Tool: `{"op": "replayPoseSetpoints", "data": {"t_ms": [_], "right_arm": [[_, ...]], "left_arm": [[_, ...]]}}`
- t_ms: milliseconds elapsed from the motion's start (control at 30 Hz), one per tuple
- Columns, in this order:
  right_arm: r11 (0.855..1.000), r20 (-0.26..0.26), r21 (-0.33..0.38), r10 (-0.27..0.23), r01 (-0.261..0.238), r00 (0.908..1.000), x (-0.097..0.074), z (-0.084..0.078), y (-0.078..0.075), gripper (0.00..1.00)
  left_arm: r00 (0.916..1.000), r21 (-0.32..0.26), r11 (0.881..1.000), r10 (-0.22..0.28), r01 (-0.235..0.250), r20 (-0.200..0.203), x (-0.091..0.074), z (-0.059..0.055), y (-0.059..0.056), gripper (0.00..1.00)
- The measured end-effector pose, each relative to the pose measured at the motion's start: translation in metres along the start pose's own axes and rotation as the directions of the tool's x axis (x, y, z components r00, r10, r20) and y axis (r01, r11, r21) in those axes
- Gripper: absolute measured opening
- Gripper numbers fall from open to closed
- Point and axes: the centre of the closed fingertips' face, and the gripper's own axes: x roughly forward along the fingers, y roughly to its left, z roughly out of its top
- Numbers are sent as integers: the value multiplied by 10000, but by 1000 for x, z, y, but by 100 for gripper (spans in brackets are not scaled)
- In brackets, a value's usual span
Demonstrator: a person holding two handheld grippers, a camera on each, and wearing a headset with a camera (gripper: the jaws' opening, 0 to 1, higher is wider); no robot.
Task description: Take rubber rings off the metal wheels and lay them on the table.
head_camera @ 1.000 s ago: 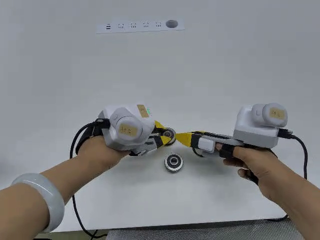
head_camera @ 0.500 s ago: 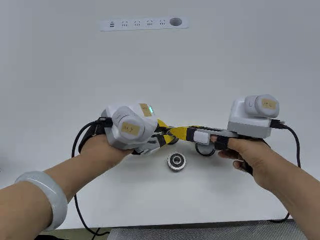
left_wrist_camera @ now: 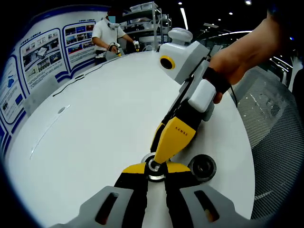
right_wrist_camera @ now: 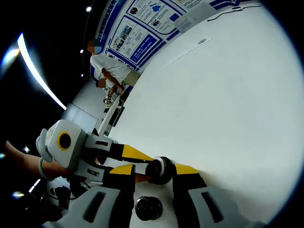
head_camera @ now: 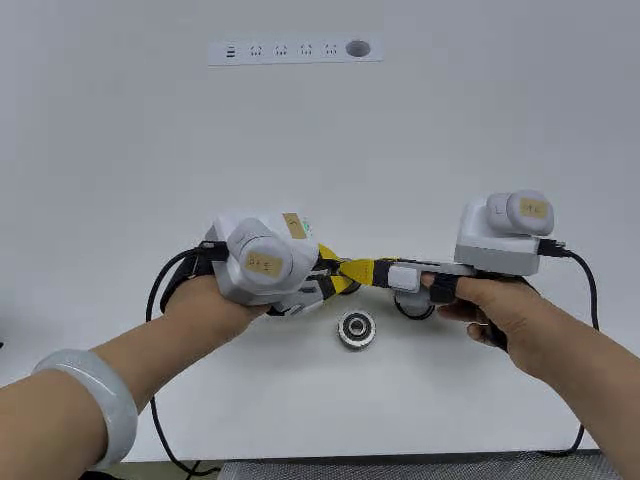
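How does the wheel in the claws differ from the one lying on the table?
The held wheel is clamped in the left claw, with the right claw at it; the loose wheel lies free on the table. In the right gripper view the held wheel shows its rim, the loose wheel its flat face. Both look alike in size.

No legible text, stickers (head_camera: 262, 264) blurred (posters (left_wrist_camera: 47, 45) too)

Left tongs (left_wrist_camera: 153, 169) clamped, right tongs (head_camera: 350, 270) meeting them (both hand-held)
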Motion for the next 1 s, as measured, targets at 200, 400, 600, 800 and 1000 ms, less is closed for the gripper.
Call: {"op": "replayPoseSetpoints", "data": {"t_ms": [200,400,600,800,1000], "right_arm": [[9998,-389,-10,182,-183,9991,1,-3,4,35],[9996,-664,-82,250,-256,9975,0,-4,6,35],[9994,-786,-50,337,-342,9963,-2,-5,9,35],[9990,-947,58,456,-453,9945,-4,-9,9,35],[9989,-974,-19,454,-458,9942,-7,-10,9,33]], "left_arm": [[10000,-6,10000,-8,8,48,0,0,0,13],[10000,-32,10000,-4,4,88,0,1,0,13],[9999,-49,10000,11,-11,114,0,0,0,13],[9999,-72,10000,21,-20,133,0,0,0,13],[9999,-83,10000,20,-19,130,0,0,0,13]]}}
